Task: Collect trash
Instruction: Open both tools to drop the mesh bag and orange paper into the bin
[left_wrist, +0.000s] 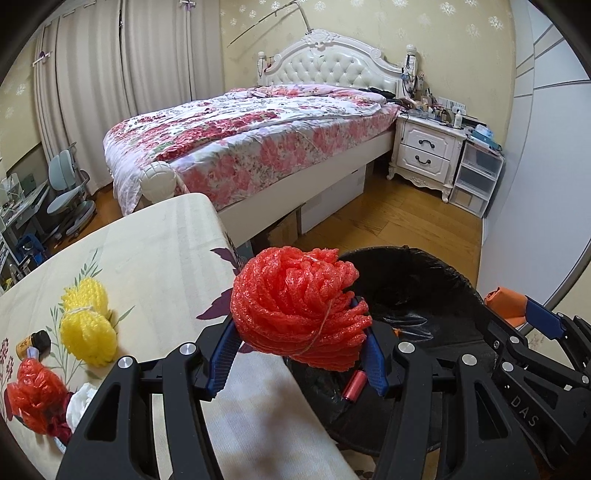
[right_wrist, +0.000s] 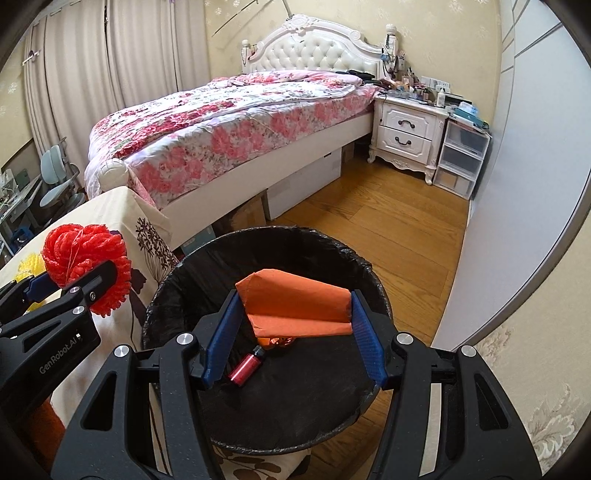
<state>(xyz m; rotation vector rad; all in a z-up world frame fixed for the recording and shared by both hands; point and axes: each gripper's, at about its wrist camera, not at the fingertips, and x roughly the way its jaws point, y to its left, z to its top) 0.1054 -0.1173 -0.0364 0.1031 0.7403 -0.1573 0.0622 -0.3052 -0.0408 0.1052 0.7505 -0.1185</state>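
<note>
My left gripper (left_wrist: 301, 332) is shut on a red foam-net ball (left_wrist: 299, 306), held at the table's edge beside the black-lined trash bin (left_wrist: 454, 295). My right gripper (right_wrist: 293, 314) is shut on a folded orange paper (right_wrist: 295, 299), held over the mouth of the trash bin (right_wrist: 207, 254). A small red bottle (right_wrist: 245, 365) lies at the bottom of the bin, also seen as the red bottle (left_wrist: 354, 386). The red foam-net ball (right_wrist: 86, 266) shows at the left of the right wrist view. On the table lie two yellow foam nets (left_wrist: 86, 325), another red net (left_wrist: 35, 398) and a white wad (left_wrist: 83, 400).
The table carries a cream floral cloth (left_wrist: 155, 251); a small brown bottle (left_wrist: 35, 345) stands near its left edge. Behind are a bed with floral bedding (left_wrist: 240, 136), a white nightstand (left_wrist: 424, 151), plastic drawers (left_wrist: 476, 177) and a wooden floor (right_wrist: 388, 221). A grey wall panel (right_wrist: 517, 184) runs on the right.
</note>
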